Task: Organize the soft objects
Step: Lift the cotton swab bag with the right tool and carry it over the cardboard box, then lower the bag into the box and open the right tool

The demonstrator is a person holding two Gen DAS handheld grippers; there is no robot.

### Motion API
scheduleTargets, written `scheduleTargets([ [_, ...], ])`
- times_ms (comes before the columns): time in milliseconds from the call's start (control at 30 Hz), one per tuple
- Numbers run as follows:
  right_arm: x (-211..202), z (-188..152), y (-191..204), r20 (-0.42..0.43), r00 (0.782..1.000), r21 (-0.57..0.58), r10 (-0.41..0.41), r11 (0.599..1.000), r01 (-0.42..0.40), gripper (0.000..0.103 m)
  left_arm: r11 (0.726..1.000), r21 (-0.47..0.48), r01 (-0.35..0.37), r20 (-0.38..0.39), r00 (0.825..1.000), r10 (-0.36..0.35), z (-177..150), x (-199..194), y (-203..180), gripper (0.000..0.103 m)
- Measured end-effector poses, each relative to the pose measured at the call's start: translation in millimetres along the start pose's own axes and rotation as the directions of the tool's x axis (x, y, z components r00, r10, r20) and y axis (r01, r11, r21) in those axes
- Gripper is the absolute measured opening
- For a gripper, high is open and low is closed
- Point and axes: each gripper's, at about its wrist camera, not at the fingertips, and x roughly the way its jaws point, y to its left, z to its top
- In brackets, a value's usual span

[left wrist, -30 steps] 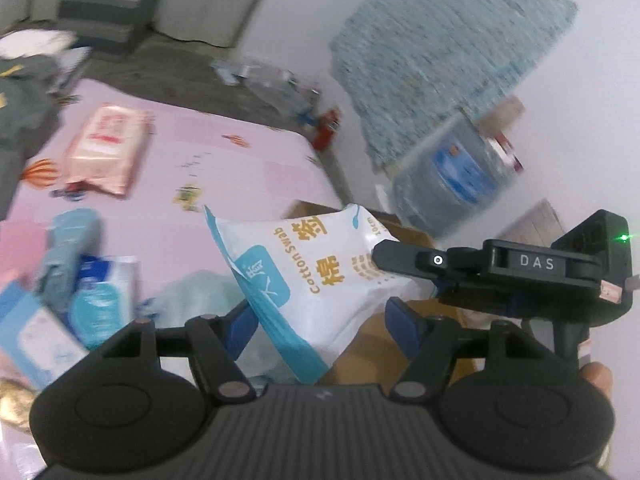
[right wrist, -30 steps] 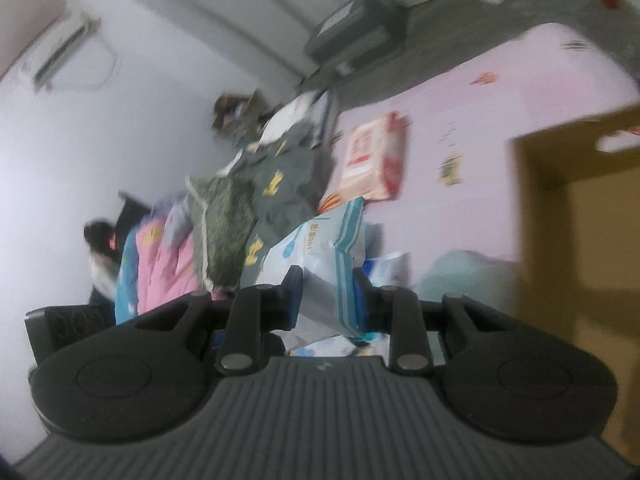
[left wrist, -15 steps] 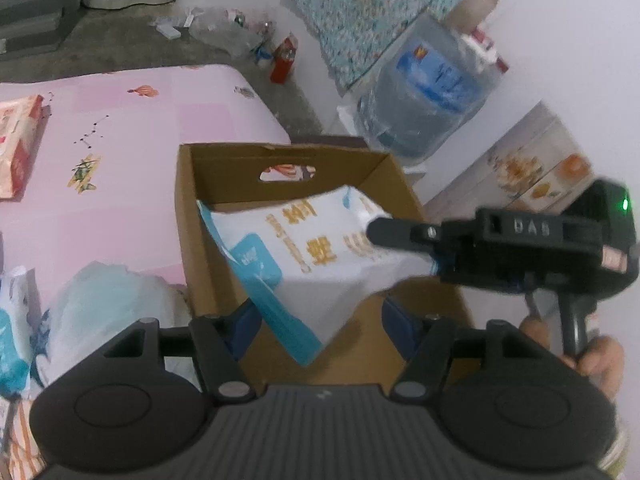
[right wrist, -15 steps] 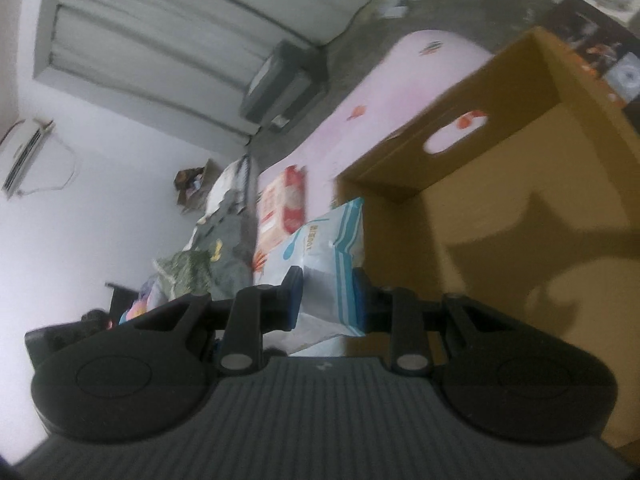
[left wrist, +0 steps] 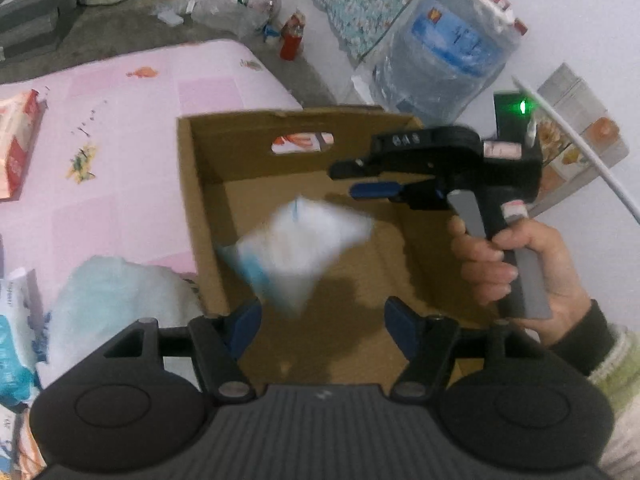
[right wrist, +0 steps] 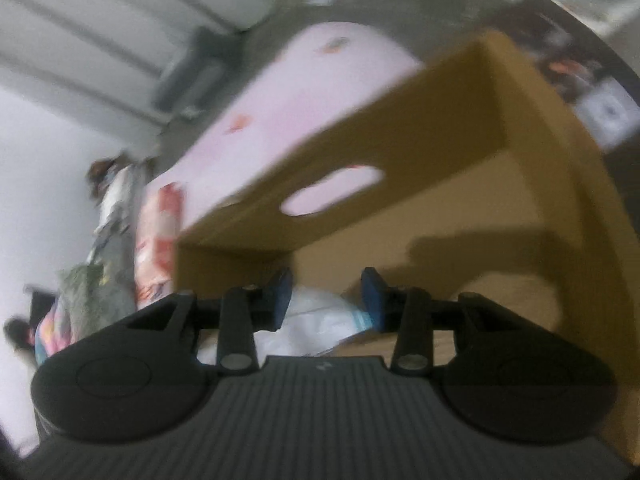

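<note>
A brown cardboard box [left wrist: 192, 200] stands open beside the pink mat. Over its far right side a person's hand [left wrist: 520, 264] holds my right gripper [left wrist: 342, 180], whose jaws are opening. The white and blue cotton swab bag [left wrist: 296, 248] is motion-blurred inside the box, free of the pads. In the right wrist view the right gripper [right wrist: 326, 296] points at the box wall [right wrist: 400, 128], and the bag [right wrist: 320, 320] shows low between the fingers, untouched. My left gripper [left wrist: 322, 316] hovers over the box's near edge, jaws opening slightly, with nothing between them.
A pale blue-white soft bundle [left wrist: 116, 300] lies on the pink mat [left wrist: 120, 140] left of the box. A red and white pack [left wrist: 16, 148] sits at the far left. Beyond the box are a large water jug [left wrist: 444, 52] and a red can [left wrist: 290, 40].
The right gripper carried the bag over the box and let it go; the bag now drops blurred inside. The left gripper swung from the mat to the box's near edge.
</note>
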Motion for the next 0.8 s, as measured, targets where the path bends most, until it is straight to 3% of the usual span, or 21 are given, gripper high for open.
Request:
scheduleTargets([
  [133,-15.8,-8.2,-0.2,0.040,0.998,0.013,-0.041,0.999,0.040,0.038,1.000,-0.015,0.002,0.065,0.998,-0.001,-8.1,-31.8,16.8,0.071],
  [333,-24.1,-41.2,4.6,-0.063,0.991,0.075,-0.117,0.990,0.122,0.043,0.996,-0.057,-0.069,0.165,0.983,0.077,-32.0,-71.4,53.2,0.071],
  [567,37.8,-69.6,15.8,-0.155,0.963,0.033,-0.218,0.974,0.226,0.041,0.983,-0.120,-0.138,0.182,0.970,0.158,-64.9,-85.8,101.2,0.072],
  [700,52.9,-63.5,47.1,-0.081,0.968,-0.101,-0.237,0.968,0.229,0.036,0.972,-0.140,-0.187,0.186,0.960,0.211,-79.6,-91.0,123.8,0.073],
  [800,64.8,-58.9,71.7,-0.035,0.961,-0.258,-0.275,0.931,0.257,0.035,0.967,-0.175,-0.188,0.186,0.958,0.220,-92.2,-95.6,140.4,0.073],
])
